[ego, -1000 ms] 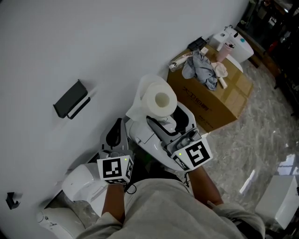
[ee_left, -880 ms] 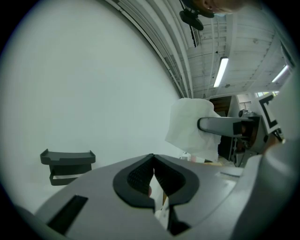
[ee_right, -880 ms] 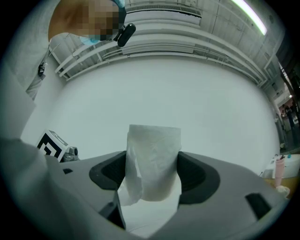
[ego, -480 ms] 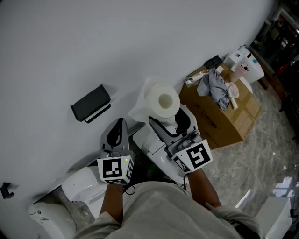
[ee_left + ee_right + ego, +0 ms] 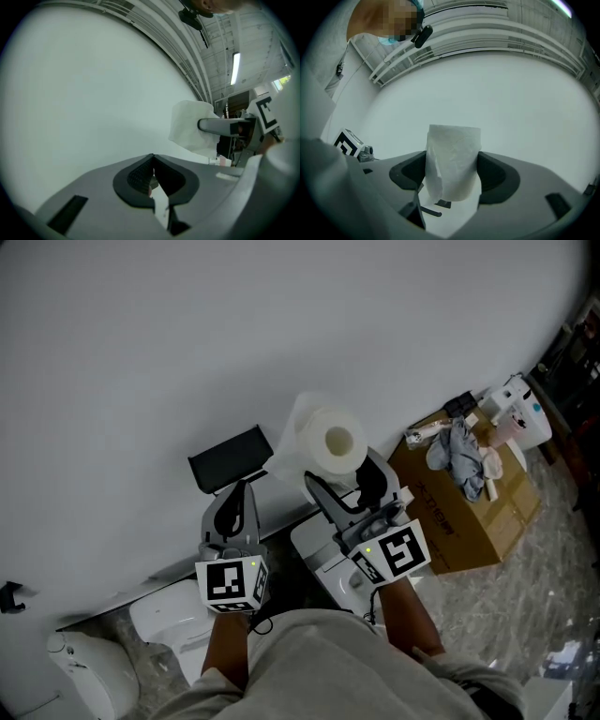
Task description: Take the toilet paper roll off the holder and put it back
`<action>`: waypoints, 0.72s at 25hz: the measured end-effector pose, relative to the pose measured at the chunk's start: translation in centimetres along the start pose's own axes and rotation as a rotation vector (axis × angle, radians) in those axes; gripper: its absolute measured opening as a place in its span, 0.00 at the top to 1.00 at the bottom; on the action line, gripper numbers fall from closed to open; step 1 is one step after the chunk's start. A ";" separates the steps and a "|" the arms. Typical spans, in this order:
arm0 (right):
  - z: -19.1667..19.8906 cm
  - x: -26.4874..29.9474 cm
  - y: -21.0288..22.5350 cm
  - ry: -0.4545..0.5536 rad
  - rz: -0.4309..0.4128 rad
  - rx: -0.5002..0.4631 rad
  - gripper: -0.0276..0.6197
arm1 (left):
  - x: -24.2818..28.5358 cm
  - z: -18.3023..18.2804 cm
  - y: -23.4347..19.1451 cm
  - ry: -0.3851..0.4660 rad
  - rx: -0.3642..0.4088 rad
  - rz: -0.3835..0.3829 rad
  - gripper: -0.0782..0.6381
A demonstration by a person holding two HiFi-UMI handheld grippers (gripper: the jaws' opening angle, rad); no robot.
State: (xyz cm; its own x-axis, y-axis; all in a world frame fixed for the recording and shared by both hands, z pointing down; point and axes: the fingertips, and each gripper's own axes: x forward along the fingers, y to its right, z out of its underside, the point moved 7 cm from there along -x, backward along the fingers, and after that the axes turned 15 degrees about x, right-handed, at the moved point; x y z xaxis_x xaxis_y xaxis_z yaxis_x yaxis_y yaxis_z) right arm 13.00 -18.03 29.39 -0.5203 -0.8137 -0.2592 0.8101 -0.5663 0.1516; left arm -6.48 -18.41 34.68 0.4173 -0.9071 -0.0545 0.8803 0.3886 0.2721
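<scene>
No lettering, brand or number is legible anywhere.
Cardboard box [image 5: 478, 521]: faint dark print on its side, too small and blurred to read.
Left marker cube [image 5: 232, 582], right marker cube [image 5: 394, 552]: black-and-white square code patterns only, not readable as text.

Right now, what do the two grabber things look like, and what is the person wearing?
The left gripper and the right gripper are both grey, with dark ribbed pads inside their jaws. Each carries a white cube, one on the left and one on the right, printed with black square markers and showing a tiny green light. The person wears a light greyish top.
</scene>
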 end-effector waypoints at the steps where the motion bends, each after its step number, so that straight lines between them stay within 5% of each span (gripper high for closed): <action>1: 0.0 0.7 -0.3 0.002 -0.009 0.000 0.45 | -0.2 0.0 -0.7 -0.001 0.001 -0.012 0.88; 18: 1.7 9.2 -3.0 0.000 -0.103 -0.020 0.45 | -0.8 1.2 -8.9 0.011 0.011 -0.127 0.88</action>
State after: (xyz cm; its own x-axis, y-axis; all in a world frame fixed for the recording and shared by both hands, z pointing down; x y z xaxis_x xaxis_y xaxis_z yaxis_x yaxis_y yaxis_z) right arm 5.33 -24.02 28.20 -0.6011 -0.7515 -0.2720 0.7577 -0.6441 0.1052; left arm -14.90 -21.31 33.50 0.3046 -0.9473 -0.0994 0.9239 0.2686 0.2725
